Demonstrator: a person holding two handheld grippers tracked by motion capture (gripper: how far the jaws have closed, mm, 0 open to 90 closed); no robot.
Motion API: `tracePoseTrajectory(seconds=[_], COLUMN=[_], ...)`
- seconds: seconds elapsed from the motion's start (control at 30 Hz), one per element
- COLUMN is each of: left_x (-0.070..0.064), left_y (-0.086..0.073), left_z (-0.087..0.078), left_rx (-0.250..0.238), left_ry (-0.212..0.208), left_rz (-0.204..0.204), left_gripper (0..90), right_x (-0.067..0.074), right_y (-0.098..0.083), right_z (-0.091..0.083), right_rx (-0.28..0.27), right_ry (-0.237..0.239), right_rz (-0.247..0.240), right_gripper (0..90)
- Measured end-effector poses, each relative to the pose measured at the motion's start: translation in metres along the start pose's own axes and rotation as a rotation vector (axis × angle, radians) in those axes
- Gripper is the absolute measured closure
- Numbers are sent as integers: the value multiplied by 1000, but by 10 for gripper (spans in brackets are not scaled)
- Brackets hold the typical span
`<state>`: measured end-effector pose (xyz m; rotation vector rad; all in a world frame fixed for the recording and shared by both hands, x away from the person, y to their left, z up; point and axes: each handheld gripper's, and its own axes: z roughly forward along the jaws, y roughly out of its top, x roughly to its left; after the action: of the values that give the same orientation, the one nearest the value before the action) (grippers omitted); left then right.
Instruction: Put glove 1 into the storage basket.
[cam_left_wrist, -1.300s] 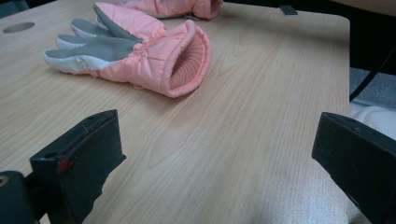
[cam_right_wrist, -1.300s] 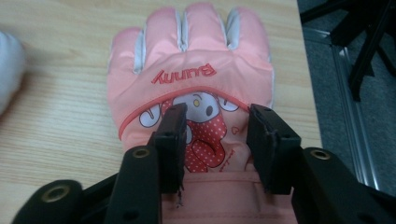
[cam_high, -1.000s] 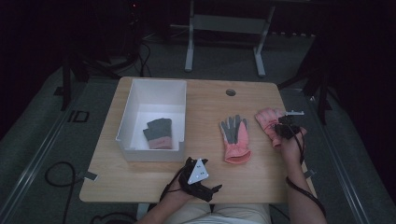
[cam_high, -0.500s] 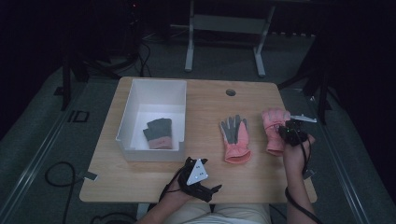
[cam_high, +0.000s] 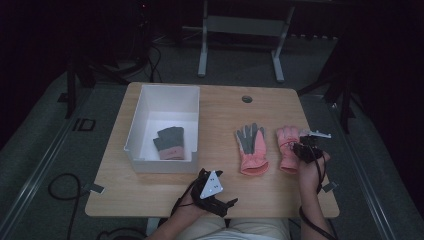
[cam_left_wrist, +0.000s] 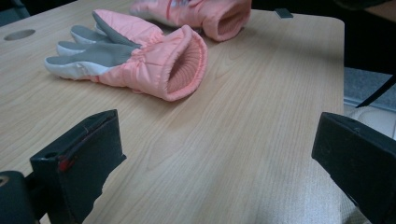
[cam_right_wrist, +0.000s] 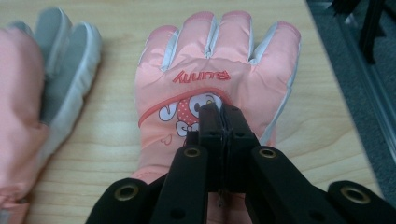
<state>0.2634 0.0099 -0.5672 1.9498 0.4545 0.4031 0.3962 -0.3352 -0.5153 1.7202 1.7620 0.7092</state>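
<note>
High view: the right gripper (cam_high: 306, 150) is sitting over the back of the right-hand pink glove (cam_high: 287, 154) near the table's (cam_high: 150, 192) right edge, while the left gripper (cam_high: 214, 192) is resting at the near edge. A second pink glove (cam_high: 251, 147) is lying palm-up just beside the first, and a dark glove (cam_high: 169, 142) is lying in the white bin (cam_high: 150, 107).

Left gripper view: the jaws are standing wide apart — nothing between them, bare wood below.

Right gripper view: the jaws are pressing together, pinching the printed fabric of the pink glove (cam_right_wrist: 215, 88) — a tight grip.
</note>
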Motion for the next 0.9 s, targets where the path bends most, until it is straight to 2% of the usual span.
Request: tracePoseTrajectory(seconds=[0.1,0.37,0.47,0.57,0.6,0.67,0.8,0.9], left_x=[0,-1,-1,0,0,-1,-2,-1], left_y=[0,-1,-1,-2,-2,-1,-1,-1], left_z=[0,-1,-1,-1,-1,-1,-1,-1], left_rx=[7,-3,-1,-6,-7,-14,-24,-26], left_ry=[-3,-10,-13,-22,-30,-38,-34,-25], left_rz=[4,7,7,4,7,9,17,16], left_gripper=[14,14,14,14,14,14,14,15], right_x=[-1,-2,-4,-13,-16,-19,-25,-27], right_y=[-4,-5,-2,5,7,12,21,24], right_z=[8,12,6,-2,-5,-10,-17,-18], right_rx=[10,16,14,5,-4,-3,-11,-5], right_ry=[3,19,30,63,73,59,100,130], right_rz=[-1,-10,-65,-110,-140,-205,-304,-335], right_gripper=[884,845,794,734,720,700,647,642])
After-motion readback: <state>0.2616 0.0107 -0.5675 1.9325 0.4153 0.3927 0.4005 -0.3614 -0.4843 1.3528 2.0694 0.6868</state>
